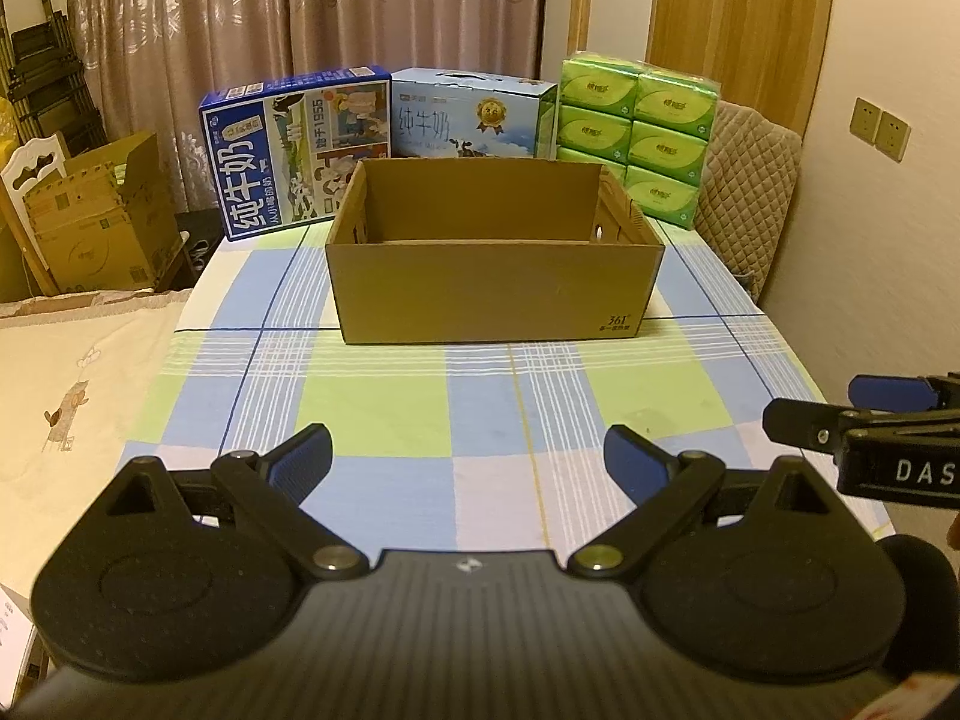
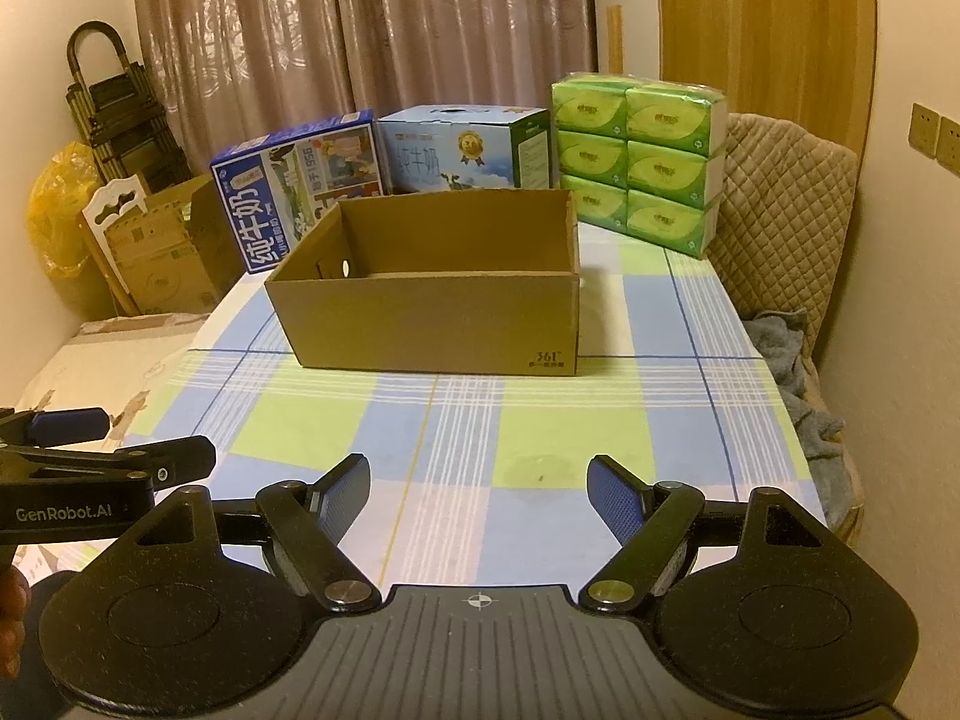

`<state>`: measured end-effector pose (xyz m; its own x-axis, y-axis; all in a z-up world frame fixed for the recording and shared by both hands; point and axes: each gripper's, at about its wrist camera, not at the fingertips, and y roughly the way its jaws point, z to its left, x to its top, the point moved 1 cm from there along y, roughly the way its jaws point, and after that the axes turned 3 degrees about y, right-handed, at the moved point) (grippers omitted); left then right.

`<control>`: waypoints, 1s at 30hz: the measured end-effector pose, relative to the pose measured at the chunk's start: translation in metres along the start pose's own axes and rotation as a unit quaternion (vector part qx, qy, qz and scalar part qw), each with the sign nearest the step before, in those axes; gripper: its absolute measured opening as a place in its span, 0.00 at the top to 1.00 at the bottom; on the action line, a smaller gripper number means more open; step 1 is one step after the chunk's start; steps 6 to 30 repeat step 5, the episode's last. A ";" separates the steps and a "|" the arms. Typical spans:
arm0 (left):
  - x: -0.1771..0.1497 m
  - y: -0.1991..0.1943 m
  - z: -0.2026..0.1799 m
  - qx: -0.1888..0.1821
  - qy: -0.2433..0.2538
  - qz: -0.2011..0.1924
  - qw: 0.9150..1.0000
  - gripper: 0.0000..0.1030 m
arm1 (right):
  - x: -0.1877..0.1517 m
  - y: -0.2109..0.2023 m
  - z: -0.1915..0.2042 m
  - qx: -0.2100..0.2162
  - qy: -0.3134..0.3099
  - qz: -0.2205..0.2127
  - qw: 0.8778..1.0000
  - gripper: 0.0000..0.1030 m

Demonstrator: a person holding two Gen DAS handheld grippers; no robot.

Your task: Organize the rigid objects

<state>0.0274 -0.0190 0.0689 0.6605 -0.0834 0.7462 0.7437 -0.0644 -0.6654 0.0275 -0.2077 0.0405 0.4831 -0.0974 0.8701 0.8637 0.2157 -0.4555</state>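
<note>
At the upper left of the left wrist view a dark blue milk carton (image 1: 294,153) stands at the far edge of the checked surface (image 1: 384,414), with a pale blue milk carton (image 1: 471,114) beside it and a green tissue pack (image 1: 636,135) at upper right. In the centre, in front of them, sits an open cardboard box (image 1: 495,282). At the bottom, the left gripper (image 1: 468,456) and the right gripper (image 2: 478,483) both have jaws spread with nothing between them.

Hiding its own floor behind the near wall: cardboard box (image 1: 492,282). Getting cut by the picture's edge: right gripper (image 1: 840,414).
</note>
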 end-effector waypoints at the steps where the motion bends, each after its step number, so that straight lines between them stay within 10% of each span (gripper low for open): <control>1: -0.001 -0.002 0.001 0.000 -0.002 -0.002 1.000 0.07 | 0.000 0.000 0.000 0.000 0.000 0.000 1.000 0.26; 30: -0.001 -0.004 0.003 0.000 -0.010 -0.004 1.000 0.07 | 0.000 0.000 -0.001 0.000 0.001 0.001 1.000 0.26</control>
